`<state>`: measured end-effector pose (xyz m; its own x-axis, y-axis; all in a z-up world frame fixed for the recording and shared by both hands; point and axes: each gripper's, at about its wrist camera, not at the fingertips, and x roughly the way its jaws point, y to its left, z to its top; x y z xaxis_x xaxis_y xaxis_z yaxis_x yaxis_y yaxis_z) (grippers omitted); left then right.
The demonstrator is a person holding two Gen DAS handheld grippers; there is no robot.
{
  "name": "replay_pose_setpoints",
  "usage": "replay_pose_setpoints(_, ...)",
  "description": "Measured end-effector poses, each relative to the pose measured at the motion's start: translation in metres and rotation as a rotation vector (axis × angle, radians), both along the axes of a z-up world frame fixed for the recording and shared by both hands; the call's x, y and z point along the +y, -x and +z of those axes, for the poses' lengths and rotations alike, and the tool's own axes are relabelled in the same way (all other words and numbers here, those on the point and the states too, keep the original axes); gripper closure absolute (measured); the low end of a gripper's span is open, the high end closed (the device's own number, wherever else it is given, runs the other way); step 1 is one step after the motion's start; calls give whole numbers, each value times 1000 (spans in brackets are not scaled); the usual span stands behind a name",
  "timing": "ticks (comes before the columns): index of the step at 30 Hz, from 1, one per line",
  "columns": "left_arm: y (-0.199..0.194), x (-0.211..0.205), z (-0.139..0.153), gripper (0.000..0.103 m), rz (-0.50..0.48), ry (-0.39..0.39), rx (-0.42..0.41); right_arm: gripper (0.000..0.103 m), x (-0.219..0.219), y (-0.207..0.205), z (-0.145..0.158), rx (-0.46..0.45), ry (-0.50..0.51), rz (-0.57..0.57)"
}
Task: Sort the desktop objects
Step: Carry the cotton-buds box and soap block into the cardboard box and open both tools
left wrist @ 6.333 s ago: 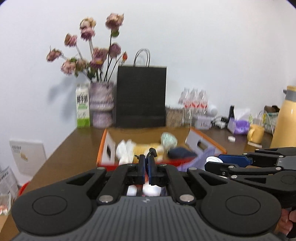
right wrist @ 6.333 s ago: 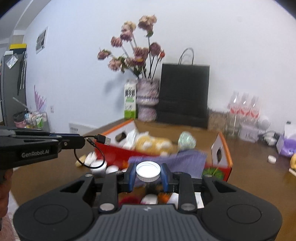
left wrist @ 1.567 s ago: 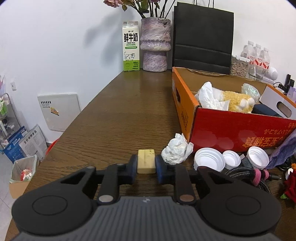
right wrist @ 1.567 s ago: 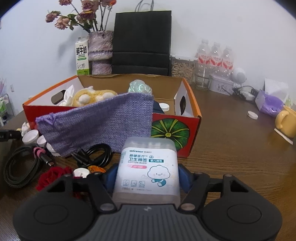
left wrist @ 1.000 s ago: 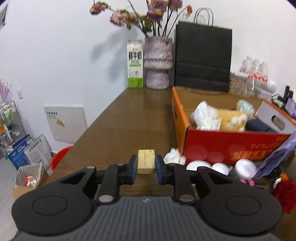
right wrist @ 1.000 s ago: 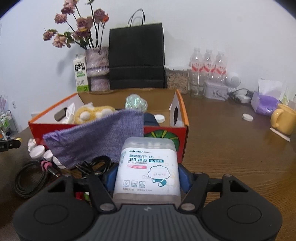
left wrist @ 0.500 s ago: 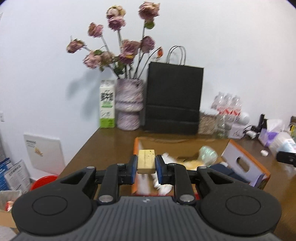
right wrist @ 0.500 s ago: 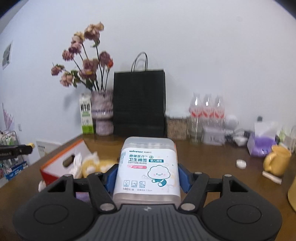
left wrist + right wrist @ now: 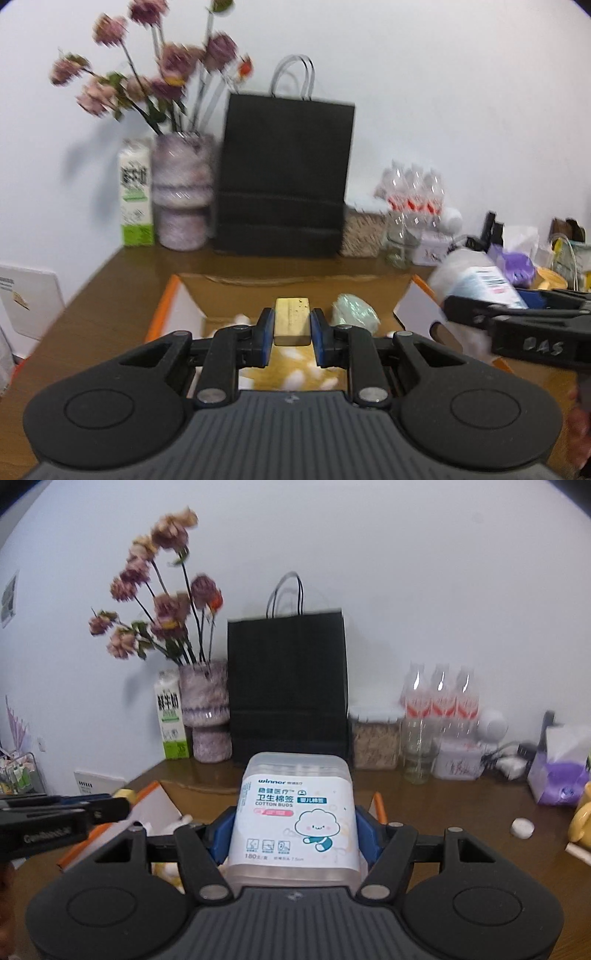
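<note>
Above the cardboard box (image 9: 413,295), your left gripper (image 9: 291,326) clamps a yellow block (image 9: 291,321), your right gripper (image 9: 295,834) clamps the cotton-bud box (image 9: 295,812).

On the surface (image 9: 122,280), the open box (image 9: 192,306) lies near; behind it stands the paper bag (image 9: 284,177), the vase (image 9: 183,192) and milk carton (image 9: 136,192) to its left, water bottles (image 9: 413,192) right.

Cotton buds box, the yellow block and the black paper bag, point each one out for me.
cotton buds box (image 9: 295,812): right wrist view, on its printed label.
yellow block (image 9: 292,320): left wrist view, on its top face between the pads.
black paper bag (image 9: 284,177): left wrist view, on its front panel.
</note>
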<state>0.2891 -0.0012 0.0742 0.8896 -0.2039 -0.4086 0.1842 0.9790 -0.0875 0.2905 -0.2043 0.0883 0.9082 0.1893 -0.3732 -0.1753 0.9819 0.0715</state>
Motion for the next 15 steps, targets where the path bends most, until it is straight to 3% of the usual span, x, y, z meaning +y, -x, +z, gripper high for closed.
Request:
replay_pose_setpoints(8, -28, -20, -31, 82, -65, 4, 103, 39, -1, -34, -42, 105, -43, 15)
replay_pose_setpoints(15, -25, -24, -42, 82, -102, -8, 140, 39, 5, -36, -59, 144, -1, 35)
